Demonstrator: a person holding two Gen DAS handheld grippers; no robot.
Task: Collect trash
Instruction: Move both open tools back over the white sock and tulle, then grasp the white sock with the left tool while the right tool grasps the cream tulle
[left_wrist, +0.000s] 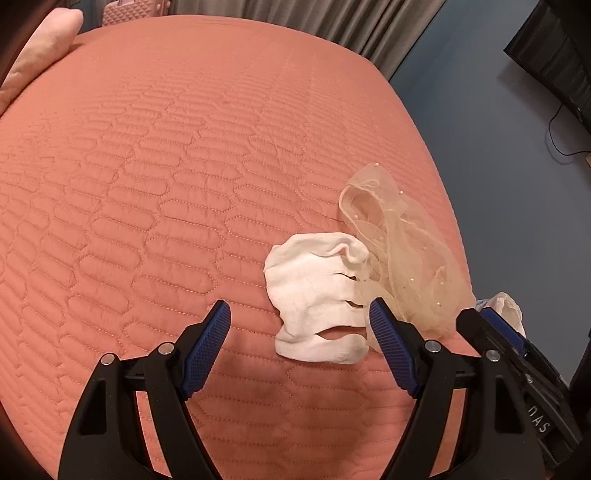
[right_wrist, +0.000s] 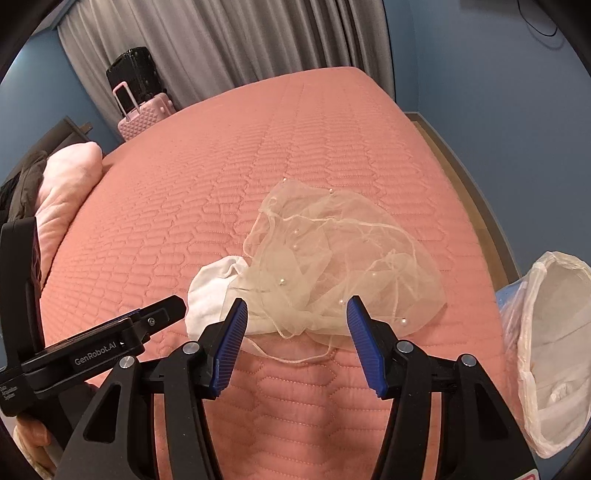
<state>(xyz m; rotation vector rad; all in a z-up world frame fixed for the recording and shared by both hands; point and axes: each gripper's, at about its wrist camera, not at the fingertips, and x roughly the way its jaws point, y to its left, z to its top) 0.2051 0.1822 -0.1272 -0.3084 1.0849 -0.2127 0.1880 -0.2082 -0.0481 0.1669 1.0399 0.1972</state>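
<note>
Pink quilted bed (left_wrist: 166, 166) fills both views. Near its right edge a white sock (left_wrist: 317, 295) lies partly under sheer tulle (right_wrist: 332, 258). Left gripper (left_wrist: 300, 325) and right gripper (right_wrist: 297, 321) hover apart, empty. Bin bag (right_wrist: 554, 350) is cut off right.

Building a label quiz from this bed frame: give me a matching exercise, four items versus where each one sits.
Items:
1. white sock
2. sheer beaded mesh
3. lined trash bin
4. pink suitcase

Places:
A. on the floor beside the bed's edge
B. by the curtain past the bed's far end
C. flat on the quilt, partly under another item
D. crumpled on the quilt, overlapping another item

Pairs: 1-C, 2-D, 3-A, 4-B
</note>
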